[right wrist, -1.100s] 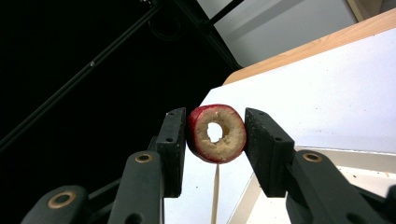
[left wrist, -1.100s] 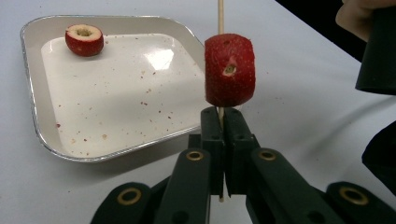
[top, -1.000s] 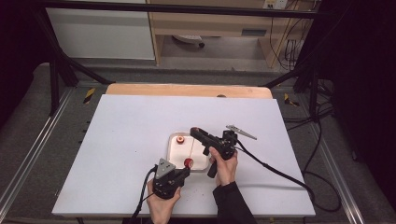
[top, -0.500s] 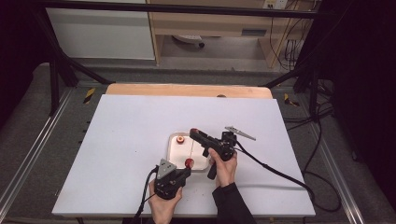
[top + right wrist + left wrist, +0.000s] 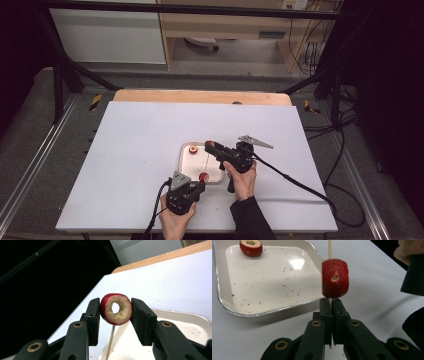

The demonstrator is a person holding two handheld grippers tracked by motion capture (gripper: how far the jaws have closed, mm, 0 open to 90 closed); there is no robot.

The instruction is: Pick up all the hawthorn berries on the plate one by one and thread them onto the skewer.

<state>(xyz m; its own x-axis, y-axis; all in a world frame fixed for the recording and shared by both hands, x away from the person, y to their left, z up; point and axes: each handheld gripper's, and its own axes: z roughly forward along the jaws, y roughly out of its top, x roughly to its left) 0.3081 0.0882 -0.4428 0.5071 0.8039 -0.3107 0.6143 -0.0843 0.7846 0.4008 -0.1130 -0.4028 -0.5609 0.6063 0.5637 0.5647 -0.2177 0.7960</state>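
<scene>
Pinching a thin wooden skewer (image 5: 330, 250) between fully closed jaws, the left gripper (image 5: 192, 186) sits low over the white counter (image 5: 130, 150), just in front of the near edge of a shallow white tray (image 5: 269, 311). In the left gripper view the stick rises straight up out of the jaws, and a red fruit piece (image 5: 335, 278) with a small hole in its side is threaded on it, resting right above the jaw tips. In the high view this threaded piece (image 5: 203, 177) shows as a red spot at the tray's near edge. The right gripper (image 5: 212, 147) reaches in from the right over the tray and holds a second cored fruit ring (image 5: 116, 308), red-skinned with pale flesh and a round hole through its middle; its two jaws press on the ring's left and right sides. In the right gripper view the skewer (image 5: 110, 342) appears below the ring, running down toward the tray (image 5: 185, 315). A third red fruit piece (image 5: 251, 247), hollowed at the top, lies on the far part of the tray, well apart from both grippers. Red crumbs speckle the tray's floor.
</scene>
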